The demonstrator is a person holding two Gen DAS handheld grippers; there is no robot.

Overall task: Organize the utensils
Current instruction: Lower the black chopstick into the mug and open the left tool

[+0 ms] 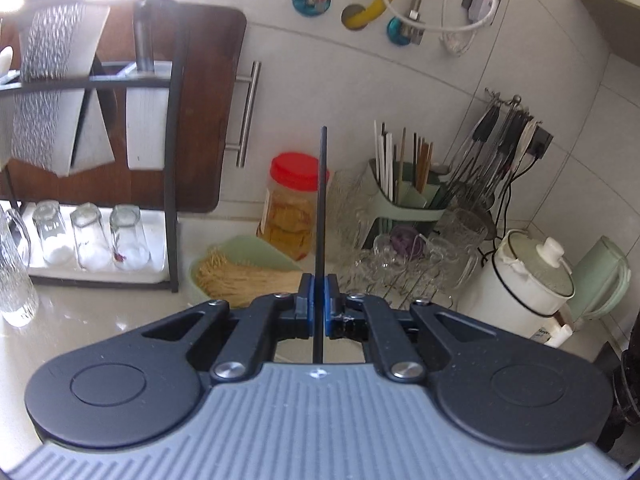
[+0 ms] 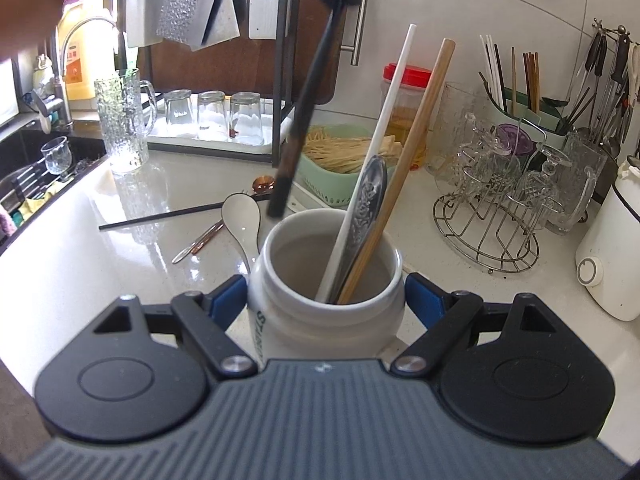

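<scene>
My left gripper (image 1: 319, 292) is shut on a black chopstick (image 1: 321, 208) that points straight up in the left wrist view. In the right wrist view that chopstick (image 2: 304, 120) hangs tilted, its tip just above the left rim of the white utensil jar (image 2: 324, 316). My right gripper (image 2: 325, 300) is closed around the jar, blue pads on both its sides. The jar holds a white chopstick (image 2: 380, 140), a wooden chopstick (image 2: 412, 152) and a metal spoon handle (image 2: 366, 204). On the counter lie a white ceramic spoon (image 2: 241, 210), another black chopstick (image 2: 180, 214) and a copper-coloured utensil (image 2: 200, 242).
A green basket of noodles (image 2: 332, 188) and a red-lidded jar (image 1: 294, 204) stand behind. A wire rack with glass mugs (image 2: 500, 200) and a green chopstick holder (image 1: 408, 196) are at right, a white pot (image 1: 528, 280) beyond. A black dish rack with glasses (image 2: 212, 112) and a sink (image 2: 36, 168) are at left.
</scene>
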